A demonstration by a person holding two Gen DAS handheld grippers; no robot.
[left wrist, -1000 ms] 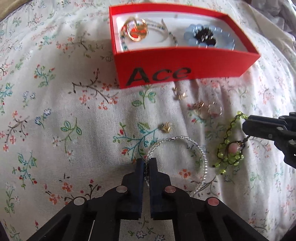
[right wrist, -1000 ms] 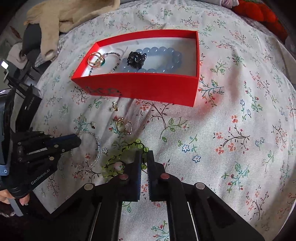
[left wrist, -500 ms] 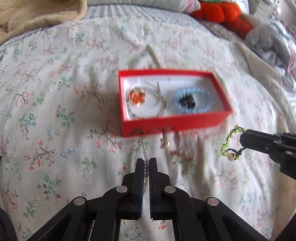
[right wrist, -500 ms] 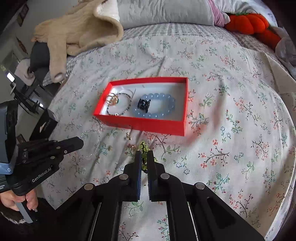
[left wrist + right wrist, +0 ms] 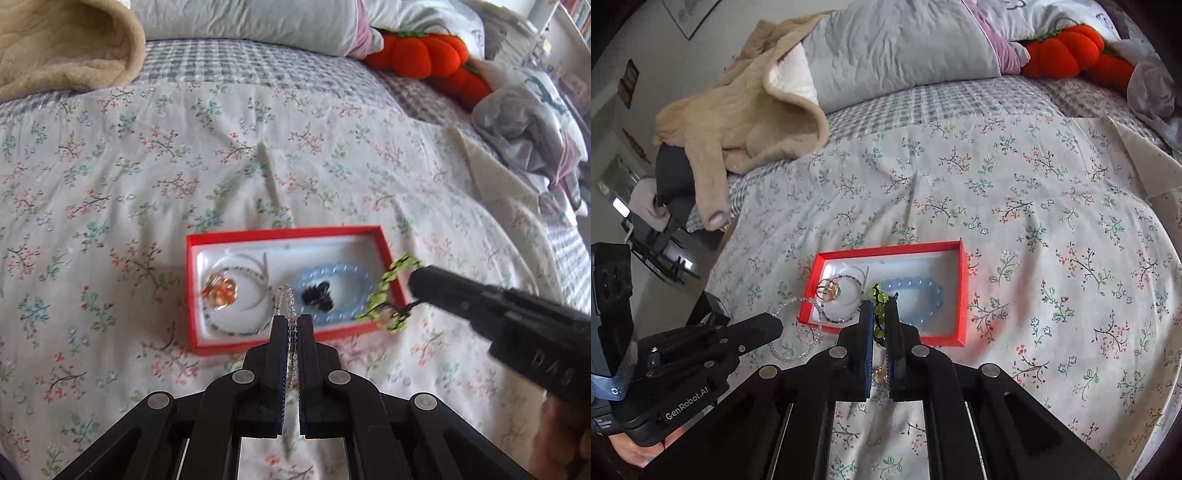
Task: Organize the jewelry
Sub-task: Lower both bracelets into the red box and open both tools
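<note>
A red box (image 5: 280, 343) (image 5: 955, 295) lies on the floral bedspread and holds a blue bead bracelet (image 5: 347, 275) (image 5: 923, 295), a gold ring (image 5: 219, 291) (image 5: 829, 290) and a thin bead bracelet (image 5: 236, 332). My left gripper (image 5: 291, 319) (image 5: 775, 325) is shut on a clear bead bracelet (image 5: 286, 299) (image 5: 796, 302), held high above the box's front. My right gripper (image 5: 881, 304) (image 5: 415, 282) is shut on a green bead bracelet (image 5: 391, 291) (image 5: 877, 295), held above the box's right end.
A beige blanket (image 5: 746, 110) and grey pillow (image 5: 905, 48) lie at the bed's head. An orange pumpkin plush (image 5: 428, 55) (image 5: 1067, 48) sits at the back right beside bundled clothes (image 5: 528, 122). The bed's left edge (image 5: 727, 236) drops to dark furniture.
Both grippers have lifted their bracelets off the bedspread and risen well above the box. The right gripper has moved left towards the box.
</note>
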